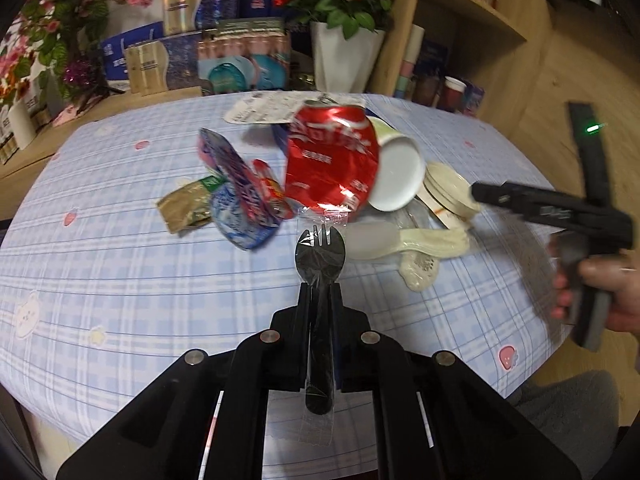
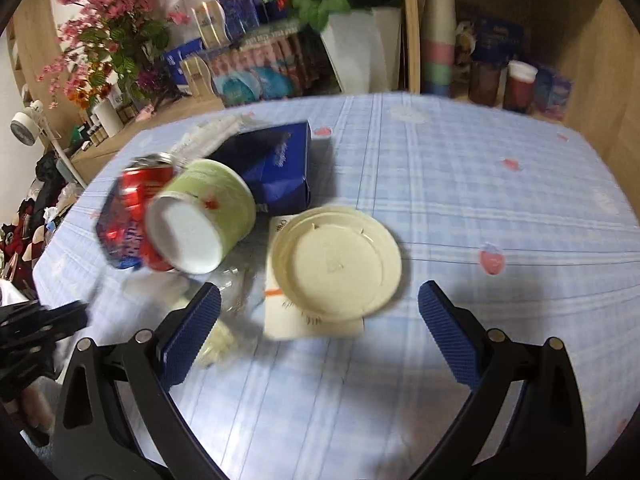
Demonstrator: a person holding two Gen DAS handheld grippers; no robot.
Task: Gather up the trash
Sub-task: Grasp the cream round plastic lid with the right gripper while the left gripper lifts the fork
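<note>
My left gripper [image 1: 320, 288] is shut on a black plastic spork in a clear wrapper [image 1: 319, 256] and holds it above the table. Beyond it lies a trash pile: a crushed red can [image 1: 332, 160], a tipped green paper cup [image 1: 396, 172], a blue snack wrapper [image 1: 240, 196], a gold sachet [image 1: 186, 206] and cream lids [image 1: 444, 188]. My right gripper [image 2: 320, 320] is open and empty, just in front of the cream lid [image 2: 336, 260], which lies on a white paper slip [image 2: 280, 320]. The cup [image 2: 204, 216], can [image 2: 140, 188] and a blue box [image 2: 276, 164] lie beyond.
The table has a blue checked cloth [image 1: 120, 280]. The right gripper [image 1: 476, 192] reaches in from the right in the left wrist view. Flower pots [image 1: 344, 56], boxes [image 1: 244, 60] and a wooden shelf with stacked cups [image 2: 438, 40] stand behind the table.
</note>
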